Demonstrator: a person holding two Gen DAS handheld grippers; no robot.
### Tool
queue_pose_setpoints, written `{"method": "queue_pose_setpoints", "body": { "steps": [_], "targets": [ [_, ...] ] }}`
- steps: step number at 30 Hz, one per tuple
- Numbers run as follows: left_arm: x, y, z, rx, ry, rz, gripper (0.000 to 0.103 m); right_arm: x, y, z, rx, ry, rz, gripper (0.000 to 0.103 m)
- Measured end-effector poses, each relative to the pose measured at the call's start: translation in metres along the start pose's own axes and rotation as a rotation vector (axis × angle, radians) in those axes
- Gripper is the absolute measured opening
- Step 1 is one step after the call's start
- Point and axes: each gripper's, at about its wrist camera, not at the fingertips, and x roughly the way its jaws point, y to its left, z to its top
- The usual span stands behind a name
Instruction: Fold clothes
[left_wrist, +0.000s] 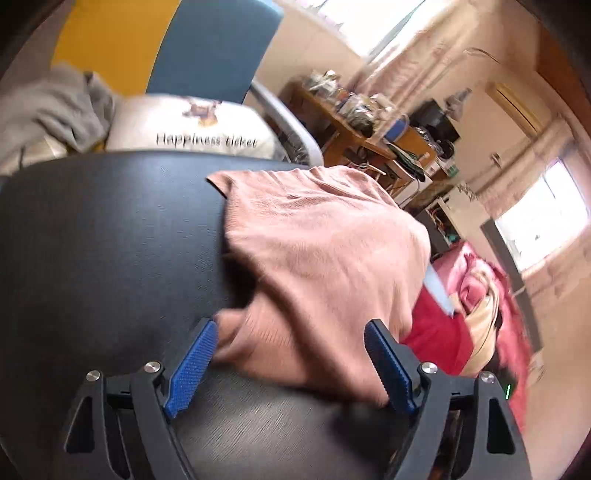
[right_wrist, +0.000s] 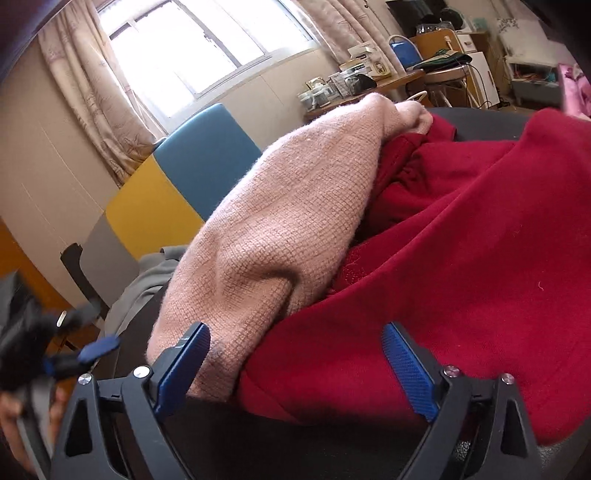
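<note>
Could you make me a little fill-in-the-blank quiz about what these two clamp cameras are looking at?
1. The knitted sweater lying on the dark table is ____ in colour.
2. Beside it lies a garment coloured deep ____.
3. The white cushion reads "Happiness ____".
4. The fingers of the left gripper and the right gripper stand ____.

Missing words: pink; red; ticket; open

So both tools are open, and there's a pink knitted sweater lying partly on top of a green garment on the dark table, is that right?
Nearly. The garment under the pink knitted sweater is red, not green; the right wrist view shows it plainly. The rest holds: the left tool and the right tool both stand open, and the clothes lie on the dark table.
</note>
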Motion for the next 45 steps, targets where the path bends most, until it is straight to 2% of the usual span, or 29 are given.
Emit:
{"method": "queue_pose_setpoints", "body": {
  "steps": [2,5,10,12,13,14,15,17,23,28,34,36,39,41,45],
  "targets": [
    [0.020,0.004,0.013,-0.068,0.029,-0.009,0.083,0.001,0.001,0.000,-0.009,0.002,0.015,0.103],
    [0.046,0.012,0.027,-0.140,0.054,-0.011,0.083,0.001,0.005,0.000,-0.014,-0.003,0.035,0.103],
    [0.073,0.014,0.041,-0.175,0.085,-0.004,0.082,-0.003,-0.004,-0.001,-0.015,-0.021,0.045,0.103],
    [0.079,0.010,0.045,-0.174,0.089,-0.003,0.072,-0.005,-0.007,-0.002,-0.017,-0.027,0.047,0.103],
    [0.079,0.005,0.046,-0.154,0.083,-0.004,0.056,-0.005,-0.007,-0.002,-0.017,-0.029,0.047,0.103],
    [0.078,-0.001,0.047,-0.131,0.075,-0.004,0.030,-0.005,-0.007,-0.002,-0.018,-0.032,0.048,0.103],
    [0.076,-0.006,0.048,-0.112,0.070,0.001,0.017,-0.006,-0.006,-0.003,-0.019,-0.033,0.047,0.103],
    [0.066,-0.018,0.050,-0.078,0.047,-0.007,0.010,-0.008,-0.006,-0.004,-0.017,-0.038,0.051,0.103],
    [-0.011,-0.049,0.056,0.035,-0.137,-0.096,0.008,-0.012,-0.006,-0.003,-0.017,-0.040,0.050,0.103],
    [-0.065,-0.057,0.049,0.062,-0.225,-0.179,0.007,-0.011,-0.005,-0.004,-0.020,-0.037,0.045,0.103],
    [-0.142,-0.036,0.010,0.036,-0.319,-0.230,0.007,-0.010,-0.005,-0.003,-0.025,-0.031,0.035,0.103],
    [-0.167,-0.026,-0.007,0.034,-0.348,-0.215,0.006,-0.010,-0.004,-0.003,-0.028,-0.028,0.030,0.103],
    [-0.202,0.002,-0.035,0.018,-0.376,-0.148,0.004,-0.010,-0.003,-0.003,-0.033,-0.022,0.021,0.103],
    [-0.216,0.022,-0.055,0.005,-0.359,-0.109,0.004,-0.010,-0.002,-0.003,-0.036,-0.019,0.015,0.103],
    [-0.226,0.065,-0.098,-0.027,-0.309,0.054,0.004,-0.010,-0.001,-0.003,-0.041,-0.012,0.005,0.103]
  ]
}}
